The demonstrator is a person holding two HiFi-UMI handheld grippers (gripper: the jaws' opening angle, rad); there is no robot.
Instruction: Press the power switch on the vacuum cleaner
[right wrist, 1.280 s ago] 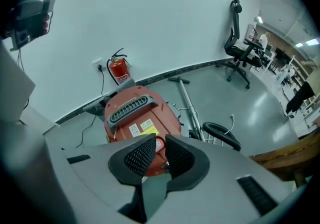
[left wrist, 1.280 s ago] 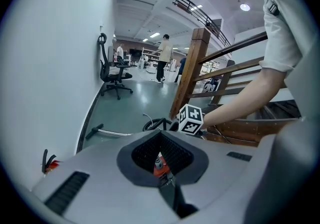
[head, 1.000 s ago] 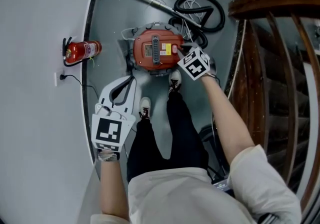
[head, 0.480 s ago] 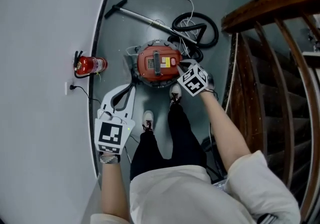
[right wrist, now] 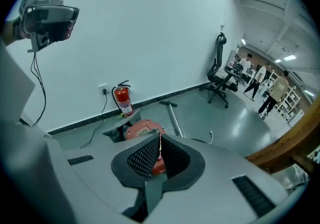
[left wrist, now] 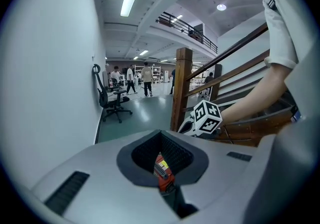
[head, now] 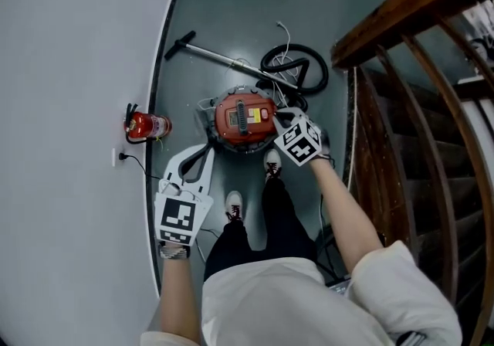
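The red round vacuum cleaner [head: 243,119] stands on the grey floor just ahead of the person's shoes. My right gripper [head: 279,114] is shut, its tip at the right edge of the vacuum's top by the yellow patch; contact cannot be told. My left gripper [head: 205,148] is shut and hangs to the vacuum's left, near the wall, apart from it. In the left gripper view a sliver of the vacuum [left wrist: 161,173] shows between the jaws. The right gripper view shows the vacuum [right wrist: 142,130] just beyond the jaw pads.
A red fire extinguisher [head: 147,127] stands against the white wall under a socket. The vacuum's metal wand [head: 224,59] and coiled black hose [head: 293,66] lie beyond it. A wooden stair railing [head: 386,105] runs along the right. An office chair [right wrist: 220,78] and several people are far off.
The head view has drawn back and up, so the vacuum looks smaller and lower. The right gripper's tip stays by the vacuum's right side; the left gripper has kept its place.
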